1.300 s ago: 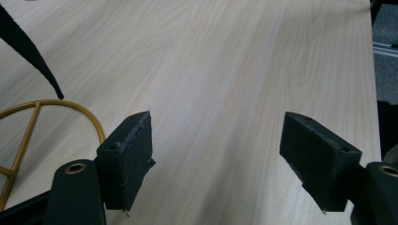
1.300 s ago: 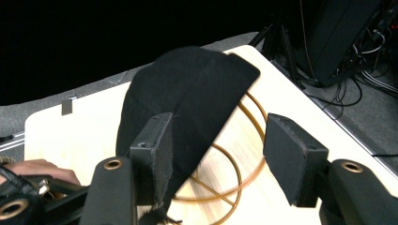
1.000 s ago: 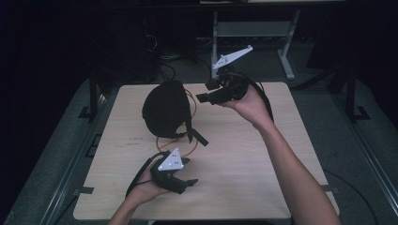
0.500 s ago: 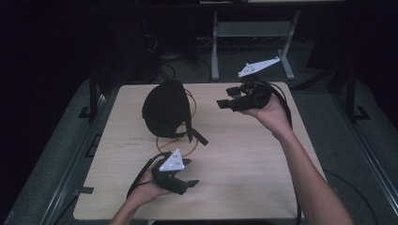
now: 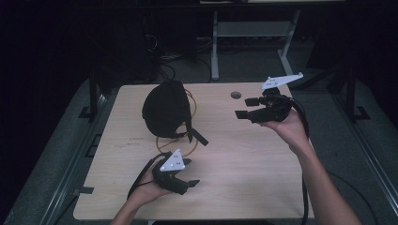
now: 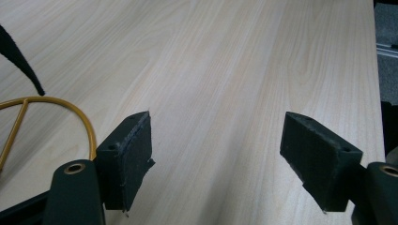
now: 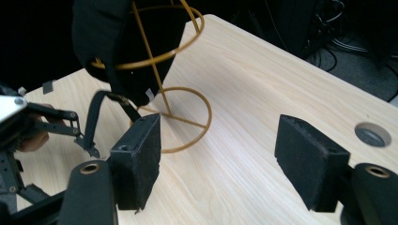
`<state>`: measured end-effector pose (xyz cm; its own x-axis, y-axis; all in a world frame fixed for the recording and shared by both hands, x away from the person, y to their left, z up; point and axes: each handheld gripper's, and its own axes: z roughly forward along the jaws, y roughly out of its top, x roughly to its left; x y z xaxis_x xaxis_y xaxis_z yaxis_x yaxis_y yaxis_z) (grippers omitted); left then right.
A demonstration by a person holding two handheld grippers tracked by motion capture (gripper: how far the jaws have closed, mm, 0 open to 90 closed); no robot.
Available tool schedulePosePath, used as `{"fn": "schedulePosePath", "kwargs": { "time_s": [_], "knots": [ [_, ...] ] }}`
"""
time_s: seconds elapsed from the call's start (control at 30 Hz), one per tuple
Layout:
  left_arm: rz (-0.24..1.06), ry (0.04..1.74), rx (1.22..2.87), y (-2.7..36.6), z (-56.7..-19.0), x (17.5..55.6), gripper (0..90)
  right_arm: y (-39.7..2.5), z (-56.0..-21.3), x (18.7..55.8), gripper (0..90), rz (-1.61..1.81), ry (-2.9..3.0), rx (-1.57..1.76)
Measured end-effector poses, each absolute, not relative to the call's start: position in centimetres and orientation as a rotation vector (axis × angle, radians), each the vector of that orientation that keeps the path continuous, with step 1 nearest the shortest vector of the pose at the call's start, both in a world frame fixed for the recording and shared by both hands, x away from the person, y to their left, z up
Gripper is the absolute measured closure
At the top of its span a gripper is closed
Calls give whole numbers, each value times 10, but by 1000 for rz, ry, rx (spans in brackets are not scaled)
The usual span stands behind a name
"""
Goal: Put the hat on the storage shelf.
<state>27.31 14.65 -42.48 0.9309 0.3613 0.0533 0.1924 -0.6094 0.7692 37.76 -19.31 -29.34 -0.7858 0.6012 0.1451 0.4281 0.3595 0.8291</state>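
High view: a light wood table (image 5: pixel 244 159) with a black cap (image 5: pixel 166 108) sitting on a yellow wire stand (image 5: pixel 176 143) at the left-centre, its strap (image 5: pixel 197 135) hanging down to the right of the stand base. The left gripper (image 5: pixel 187 180) is held low over the near part of the table, just in front of the stand base, jaws pointing right, apart, nothing between them; grey plate on top. The right gripper (image 5: pixel 246 108) is raised over the far right of the table, near a round hole (image 5: pixel 236 95) in the top, jaws pointing left toward the cap, spread, holding nothing; well apart from the cap. Left gripper view: both pads (image 6: pixel 133 154) wide apart over bare wood, nothing between; a curve of the stand's base ring (image 6: pixel 80 117) at left just beside the left jaw, tip of the strap (image 6: pixel 19 56) at upper left. Right gripper view: jaws parted, empty, pads (image 7: pixel 141 159) framing the table; the cap (image 7: pixel 108 37) on the stand (image 7: pixel 183 117) ahead at upper left, base ring flat on the wood, strap (image 7: pixel 96 117) dangling beside it; the left gripper (image 7: pixel 28 136) at far left edge, the hole (image 7: pixel 373 135) at right.
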Motion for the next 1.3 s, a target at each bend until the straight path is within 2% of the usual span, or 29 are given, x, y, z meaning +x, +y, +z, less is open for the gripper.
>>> {"fn": "schedulePosePath", "kwargs": {
  "time_s": [0.63,1.3],
  "knots": [
    [257,395,2247,145,-428,273,242,-241,-334,355,282,1408,2400,1040],
    [257,405,2248,144,-430,273,237,-269,-371,338,261,1405,2396,1122]
  ]
}}
